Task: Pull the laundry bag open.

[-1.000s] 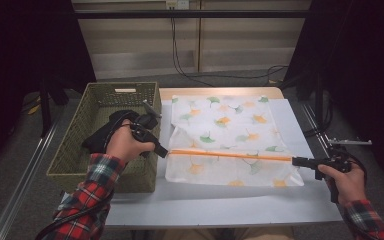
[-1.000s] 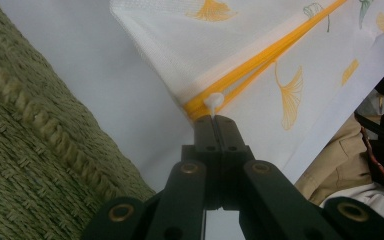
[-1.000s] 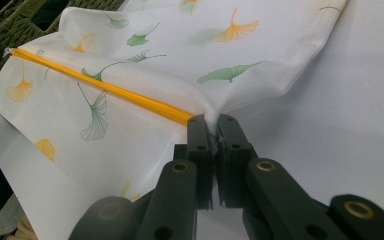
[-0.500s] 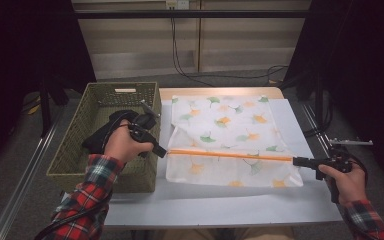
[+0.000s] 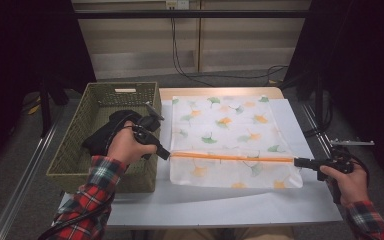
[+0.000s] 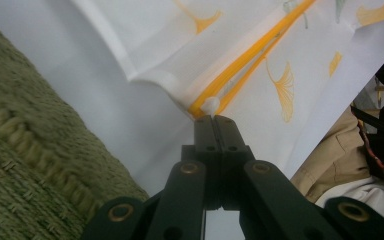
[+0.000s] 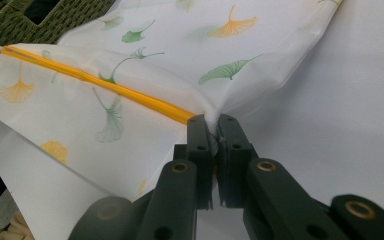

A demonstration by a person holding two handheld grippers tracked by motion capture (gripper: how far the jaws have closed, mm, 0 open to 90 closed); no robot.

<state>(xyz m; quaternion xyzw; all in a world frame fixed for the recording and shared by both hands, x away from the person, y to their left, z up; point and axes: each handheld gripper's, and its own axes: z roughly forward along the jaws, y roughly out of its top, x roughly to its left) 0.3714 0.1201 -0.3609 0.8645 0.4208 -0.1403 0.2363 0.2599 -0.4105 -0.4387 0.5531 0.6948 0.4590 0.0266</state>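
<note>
A white cloth bag point(image 5: 230, 122) printed with green and orange ginkgo leaves lies flat on the table. An orange zipper point(image 5: 230, 157) runs across its near part. My left gripper point(image 5: 166, 155) is shut on the small white zipper pull point(image 6: 210, 105) at the zipper's left end point(image 6: 250, 55). My right gripper point(image 5: 297, 161) is shut on the bag's right edge, where the zipper point(image 7: 105, 85) ends, with cloth bunched between its jaws point(image 7: 211, 120). The zipper is stretched straight between the two grippers and looks closed along its length.
A green woven basket point(image 5: 75, 135) stands at the table's left edge, right beside my left hand point(image 6: 20, 165). The white tabletop point(image 5: 220, 205) has bare room in front of the bag. Cables point(image 5: 180, 60) hang at the back.
</note>
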